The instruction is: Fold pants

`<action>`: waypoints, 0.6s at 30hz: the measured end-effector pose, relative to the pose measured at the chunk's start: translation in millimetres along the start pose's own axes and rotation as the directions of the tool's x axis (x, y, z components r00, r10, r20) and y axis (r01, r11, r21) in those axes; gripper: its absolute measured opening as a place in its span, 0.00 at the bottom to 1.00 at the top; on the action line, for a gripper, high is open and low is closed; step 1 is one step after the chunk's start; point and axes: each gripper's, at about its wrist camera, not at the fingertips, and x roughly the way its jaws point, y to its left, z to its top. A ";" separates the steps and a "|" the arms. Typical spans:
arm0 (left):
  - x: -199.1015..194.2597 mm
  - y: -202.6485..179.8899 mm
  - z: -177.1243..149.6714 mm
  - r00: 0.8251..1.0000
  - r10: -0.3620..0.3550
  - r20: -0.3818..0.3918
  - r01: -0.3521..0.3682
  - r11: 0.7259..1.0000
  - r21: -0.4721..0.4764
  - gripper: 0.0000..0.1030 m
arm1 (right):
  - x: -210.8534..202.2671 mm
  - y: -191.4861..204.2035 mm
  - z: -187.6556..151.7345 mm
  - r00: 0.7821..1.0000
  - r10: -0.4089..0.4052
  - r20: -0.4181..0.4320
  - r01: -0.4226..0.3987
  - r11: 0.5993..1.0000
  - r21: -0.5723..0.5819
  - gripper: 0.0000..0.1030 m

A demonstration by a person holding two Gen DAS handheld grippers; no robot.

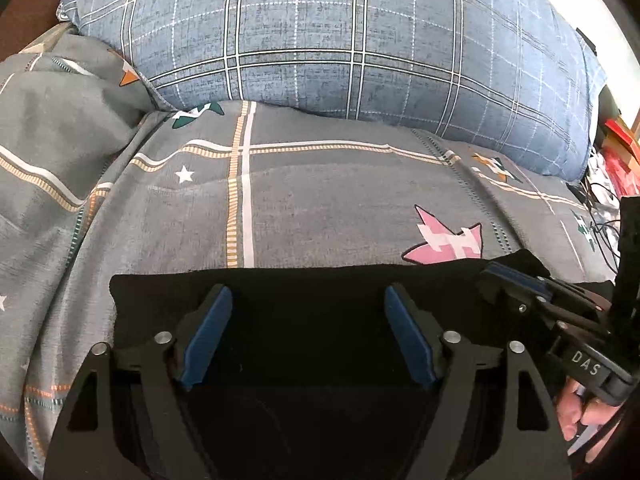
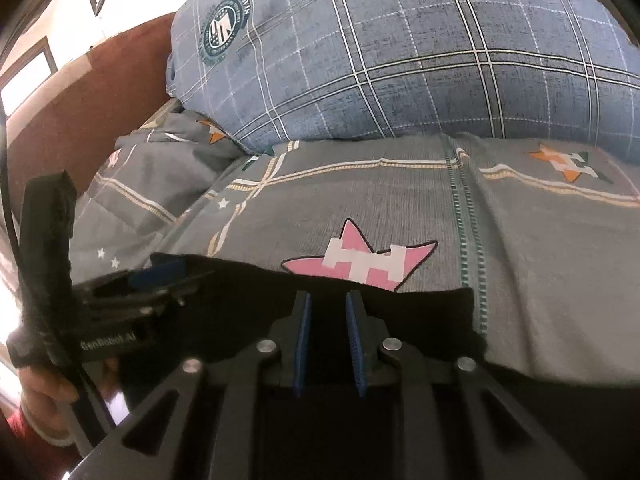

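The black pants (image 1: 280,304) lie on the bed (image 1: 340,200) as a compact dark block with a straight far edge, so the folding looks well along, though how many folds remain cannot be judged. The left tool (image 1: 308,332) hovers over them with its jaws wide apart. The right tool (image 2: 329,338) has its pads close together with a gap between them; whether cloth is pinched there I cannot tell. A big plaid pillow (image 1: 340,40) lies well beyond, not in the way.
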 end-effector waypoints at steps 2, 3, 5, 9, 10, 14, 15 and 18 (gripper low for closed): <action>-3.5 -1.8 -0.8 1.000 0.009 0.003 -0.009 1.000 0.006 0.77 | -6.0 2.0 -0.8 1.000 0.002 -0.001 -0.002 1.000 -0.006 0.19; -4.9 -2.4 -0.4 1.000 0.011 0.002 -0.011 1.000 0.007 0.77 | -11.7 2.6 -2.5 1.000 0.002 0.001 -0.002 1.000 -0.010 0.23; -11.5 -3.4 -1.5 1.000 0.007 0.007 -0.007 1.000 0.006 0.77 | -23.3 2.5 -5.7 1.000 0.001 0.010 -0.001 1.000 -0.001 0.30; -27.9 -7.9 -6.8 1.000 -0.004 0.028 0.003 1.000 0.007 0.77 | -54.4 -0.4 -19.1 0.999 0.002 0.037 -0.002 1.000 0.003 0.35; -30.7 -8.7 -8.4 1.000 -0.001 0.032 0.001 1.000 0.010 0.77 | -62.5 -0.1 -24.7 0.999 0.000 0.035 0.001 1.000 -0.003 0.35; -35.6 -12.0 -18.6 0.999 0.015 0.036 -0.016 1.000 0.019 0.77 | -83.1 -2.3 -45.5 0.999 -0.040 0.034 0.041 0.999 -0.019 0.35; -34.7 -12.5 -22.5 0.999 0.015 0.029 -0.015 1.000 0.019 0.77 | -86.4 -2.9 -50.4 0.998 -0.053 0.040 0.054 0.998 -0.022 0.35; -27.5 -12.7 -37.9 1.000 0.000 -0.003 0.000 1.000 -0.006 0.77 | -82.8 -12.3 -66.7 0.997 -0.071 0.002 0.071 0.997 0.008 0.37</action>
